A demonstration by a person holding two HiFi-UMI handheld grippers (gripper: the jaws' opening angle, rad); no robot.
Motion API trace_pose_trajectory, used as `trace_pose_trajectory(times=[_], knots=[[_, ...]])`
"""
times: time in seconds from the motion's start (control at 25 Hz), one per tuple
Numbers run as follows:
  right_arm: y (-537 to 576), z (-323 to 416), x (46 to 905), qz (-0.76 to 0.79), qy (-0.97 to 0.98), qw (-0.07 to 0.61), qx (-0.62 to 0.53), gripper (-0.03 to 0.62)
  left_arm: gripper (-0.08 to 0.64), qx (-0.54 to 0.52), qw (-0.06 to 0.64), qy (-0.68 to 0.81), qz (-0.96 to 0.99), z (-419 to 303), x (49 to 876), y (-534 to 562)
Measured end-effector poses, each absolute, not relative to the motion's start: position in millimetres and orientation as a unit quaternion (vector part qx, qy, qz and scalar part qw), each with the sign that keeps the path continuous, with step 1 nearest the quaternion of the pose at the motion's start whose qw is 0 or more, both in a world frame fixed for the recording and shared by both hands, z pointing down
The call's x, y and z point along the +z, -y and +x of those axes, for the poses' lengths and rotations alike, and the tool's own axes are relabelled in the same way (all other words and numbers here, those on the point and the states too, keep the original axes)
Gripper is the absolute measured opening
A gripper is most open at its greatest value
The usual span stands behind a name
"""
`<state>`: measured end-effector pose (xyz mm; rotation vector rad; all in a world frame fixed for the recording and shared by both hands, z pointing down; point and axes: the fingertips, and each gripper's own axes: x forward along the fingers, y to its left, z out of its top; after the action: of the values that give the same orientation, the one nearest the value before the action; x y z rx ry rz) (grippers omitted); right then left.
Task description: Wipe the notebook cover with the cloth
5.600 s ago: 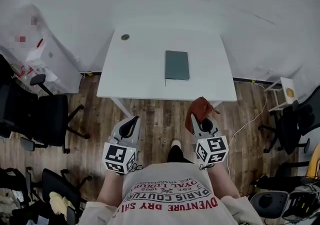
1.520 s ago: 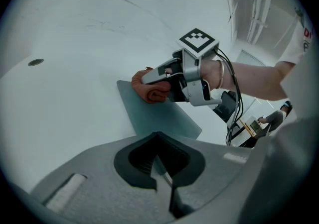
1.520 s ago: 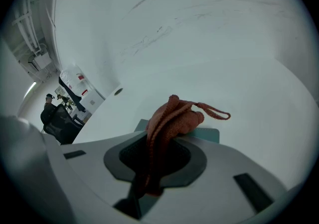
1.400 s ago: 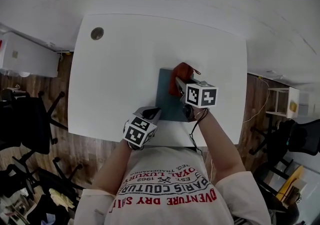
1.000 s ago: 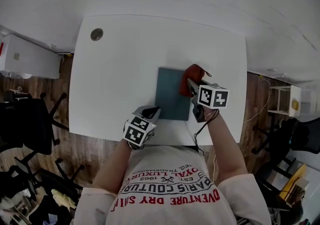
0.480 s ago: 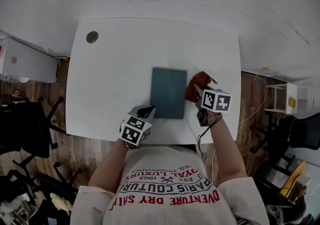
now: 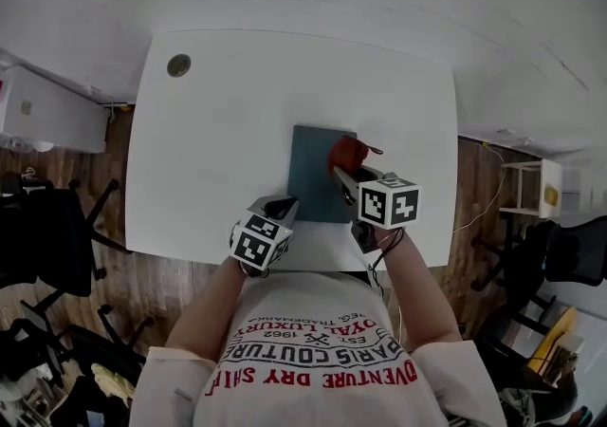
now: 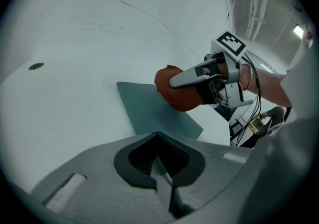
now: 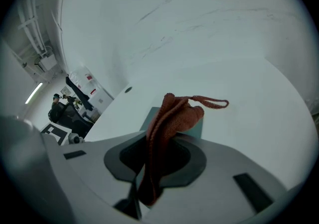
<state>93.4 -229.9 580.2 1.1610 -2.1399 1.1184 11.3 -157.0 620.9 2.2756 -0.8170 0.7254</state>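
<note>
Sweeping back in from the right, the right gripper (image 7: 343, 178) is carrying the rust-red cloth (image 7: 346, 152) onto the teal notebook (image 7: 308, 174) again. Half a second ago the cloth was lying off the cover's right edge on the bare white surface (image 7: 218, 131). Now it is pressing on the upper right part of the cover, so one pass is finishing and a return stroke is starting. In the right gripper view the jaws are clamping the cloth (image 9: 172, 118) tight. Its folded body is bulging out ahead of them and a small loop is trailing to the side.

The left gripper (image 7: 282, 205) is resting at the notebook's near left corner, its jaws drawn together with nothing clearly gripped. From its own view, the notebook (image 8: 149, 108) is lying flat just ahead of the tips, with the cloth (image 8: 174, 88) on the far part of it. The notebook is sitting slightly right of the surface's middle, near the person's edge.

Judging from this, the wiping is well under way. The left half of the cover is probably still waiting for the stroke to cross it.
</note>
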Motion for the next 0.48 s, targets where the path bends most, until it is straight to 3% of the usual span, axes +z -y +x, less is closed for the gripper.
trace_pose_trajectory(times=[0.48], knots=[[217.7,1.3,604.1,0.336,0.804,0.251,0.421,0.078,0.009,0.274,0.308,0.304,0.859,10.2,619.8,158.2]])
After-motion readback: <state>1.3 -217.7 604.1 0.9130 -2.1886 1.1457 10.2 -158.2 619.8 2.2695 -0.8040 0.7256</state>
